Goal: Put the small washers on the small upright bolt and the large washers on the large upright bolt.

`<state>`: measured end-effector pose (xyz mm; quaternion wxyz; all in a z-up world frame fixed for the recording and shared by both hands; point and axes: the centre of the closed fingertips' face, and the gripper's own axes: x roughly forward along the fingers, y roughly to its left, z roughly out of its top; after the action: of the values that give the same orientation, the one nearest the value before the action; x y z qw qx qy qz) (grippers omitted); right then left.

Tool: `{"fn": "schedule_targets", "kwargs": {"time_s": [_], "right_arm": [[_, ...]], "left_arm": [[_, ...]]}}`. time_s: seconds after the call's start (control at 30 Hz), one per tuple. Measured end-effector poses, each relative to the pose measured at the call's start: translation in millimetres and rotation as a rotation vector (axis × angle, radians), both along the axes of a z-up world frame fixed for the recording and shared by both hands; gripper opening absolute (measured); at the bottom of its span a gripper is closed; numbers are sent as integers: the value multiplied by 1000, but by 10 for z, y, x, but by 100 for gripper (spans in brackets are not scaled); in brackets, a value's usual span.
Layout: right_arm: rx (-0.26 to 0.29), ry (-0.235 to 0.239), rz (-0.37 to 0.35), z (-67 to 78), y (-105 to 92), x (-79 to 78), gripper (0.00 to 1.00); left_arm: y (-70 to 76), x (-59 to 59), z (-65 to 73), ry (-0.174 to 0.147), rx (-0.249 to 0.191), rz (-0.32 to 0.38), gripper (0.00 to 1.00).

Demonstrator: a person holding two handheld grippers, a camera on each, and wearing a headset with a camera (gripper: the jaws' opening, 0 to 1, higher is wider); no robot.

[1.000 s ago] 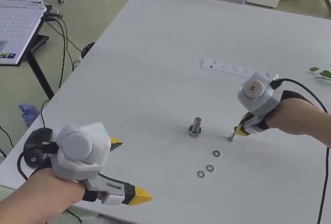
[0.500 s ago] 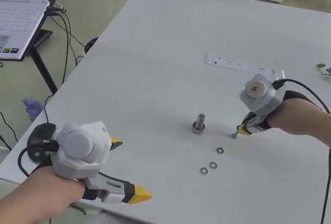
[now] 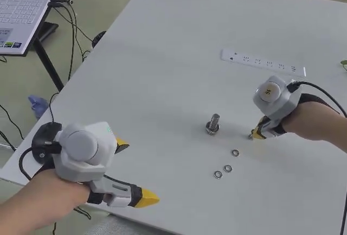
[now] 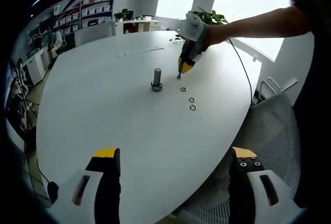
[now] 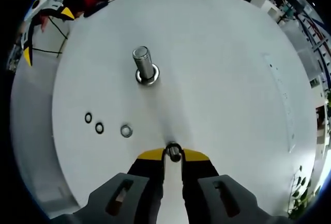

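The large bolt (image 3: pixel 213 125) stands upright mid-table, with a ring at its base; it also appears in the left gripper view (image 4: pixel 156 78) and the right gripper view (image 5: pixel 145 64). Three small washers (image 3: pixel 227 168) lie loose in a row in front of it (image 5: pixel 99 128) (image 4: pixel 192 100). My right gripper (image 3: pixel 255 135) (image 5: pixel 174 155) is down at the table, shut on the small bolt (image 5: pixel 174 152), to the right of the large bolt. Near the table's front left edge my left gripper (image 3: pixel 134 172) (image 4: pixel 175 157) is held open with nothing in it.
A white power strip (image 3: pixel 263 63) lies at the back right of the white table (image 3: pixel 162 56). A laptop (image 3: pixel 21 12) on a stand and cables (image 3: pixel 65 34) sit off the left edge. A mesh chair (image 4: pixel 271 131) stands beside the table.
The head camera has shifted, so the whole picture slid. The right gripper stays at the small bolt and the left gripper stays open; the washers have not moved.
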<state>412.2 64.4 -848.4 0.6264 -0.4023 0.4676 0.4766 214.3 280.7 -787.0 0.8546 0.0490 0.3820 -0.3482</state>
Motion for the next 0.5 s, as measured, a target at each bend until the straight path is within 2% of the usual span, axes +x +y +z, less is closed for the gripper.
{"fn": "schedule_targets", "kwargs": {"time_s": [0.5], "right_arm": [[-22,13,12,-164,1,-47,12]], "left_arm": [[52,-42,-50,14,0,5,85]]}}
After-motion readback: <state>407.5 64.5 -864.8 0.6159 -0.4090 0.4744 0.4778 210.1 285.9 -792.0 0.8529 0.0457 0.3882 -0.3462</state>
